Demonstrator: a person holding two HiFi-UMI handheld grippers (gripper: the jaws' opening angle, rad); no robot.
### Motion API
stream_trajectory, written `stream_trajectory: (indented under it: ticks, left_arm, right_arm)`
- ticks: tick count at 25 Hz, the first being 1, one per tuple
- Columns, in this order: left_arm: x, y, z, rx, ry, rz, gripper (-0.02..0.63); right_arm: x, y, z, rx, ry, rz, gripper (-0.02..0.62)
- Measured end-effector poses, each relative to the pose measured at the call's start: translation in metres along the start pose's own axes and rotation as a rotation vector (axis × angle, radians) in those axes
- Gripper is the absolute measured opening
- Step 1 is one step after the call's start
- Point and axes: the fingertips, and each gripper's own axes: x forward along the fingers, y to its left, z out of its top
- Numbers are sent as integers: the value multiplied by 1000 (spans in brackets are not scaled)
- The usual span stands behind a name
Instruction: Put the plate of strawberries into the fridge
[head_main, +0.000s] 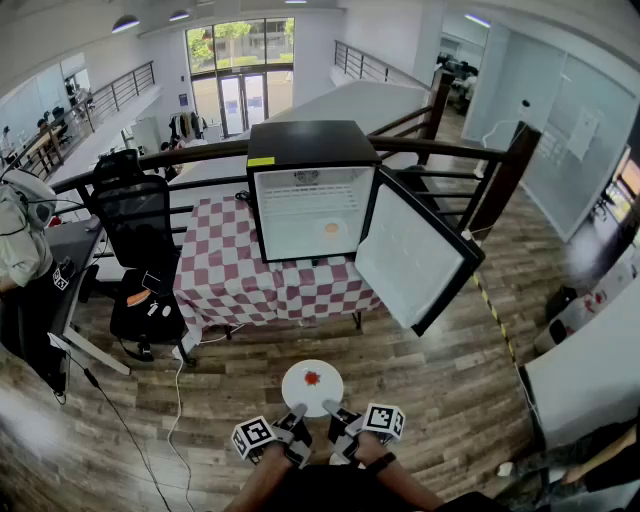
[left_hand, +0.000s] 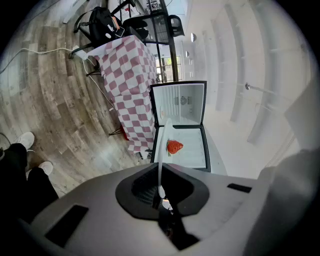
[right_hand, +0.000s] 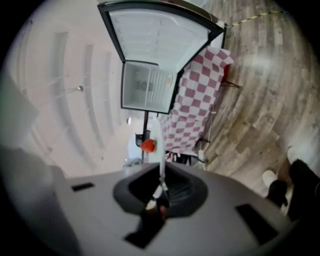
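Note:
A white plate (head_main: 312, 386) with one red strawberry (head_main: 312, 378) is held above the wooden floor in front of me. My left gripper (head_main: 297, 412) is shut on its near left rim. My right gripper (head_main: 331, 408) is shut on its near right rim. In the left gripper view the plate (left_hand: 163, 147) shows edge-on between the jaws (left_hand: 161, 192), with the strawberry (left_hand: 174, 146) to its right. The right gripper view has the plate (right_hand: 159, 142) edge-on in its jaws (right_hand: 161, 192), the strawberry (right_hand: 147, 145) to its left. The small black fridge (head_main: 312, 190) stands ahead with its door (head_main: 415, 252) swung open to the right.
The fridge sits on a table with a red-and-white checked cloth (head_main: 250, 275). A black office chair (head_main: 135, 215) and a desk (head_main: 60, 290) stand to the left. A wooden railing (head_main: 450, 150) runs behind. Something orange (head_main: 331, 228) lies on the fridge's inner floor.

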Motion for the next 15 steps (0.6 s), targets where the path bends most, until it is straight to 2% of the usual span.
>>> stream_trajectory:
  ticks: [8,15]
  left_arm:
    - [2,6,-14,-54,-46,-15,28]
    - [13,7,-32,-31,-59,0,29]
  right_arm:
    - [-10,-9,2,18,15,11,41]
    - [-25,-20,14,48,22,45,41]
